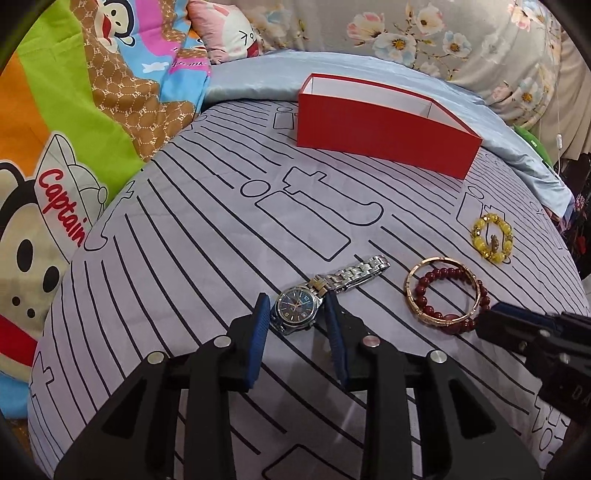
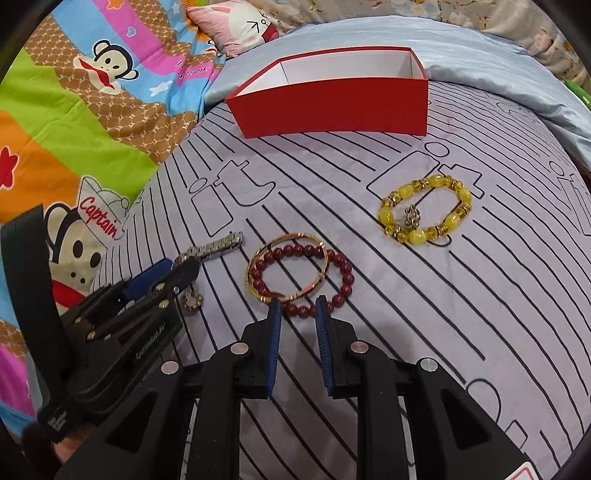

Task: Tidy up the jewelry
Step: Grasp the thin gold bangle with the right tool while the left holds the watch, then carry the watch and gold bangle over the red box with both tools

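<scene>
A silver watch with a dark dial (image 1: 297, 310) lies on the grey lined cloth (image 1: 207, 236). My left gripper (image 1: 295, 306) is open, its blue pads on either side of the watch case. A dark red bead bracelet (image 2: 340, 273) and a gold bangle (image 2: 288, 267) lie overlapping. My right gripper (image 2: 298, 308) is open, its tips at the near edge of the red bracelet. A yellow bead bracelet (image 2: 424, 206) lies to the right. An open, empty red box (image 2: 332, 99) stands at the back. The left gripper (image 2: 166, 275) hides most of the watch in the right wrist view.
A bright cartoon quilt (image 1: 55, 147) lies to the left and a pink cartoon pillow (image 2: 240, 26) behind. A pale blue sheet (image 1: 258, 74) and a floral cover (image 1: 443, 37) lie behind the box. The cloth drops away at the right edge.
</scene>
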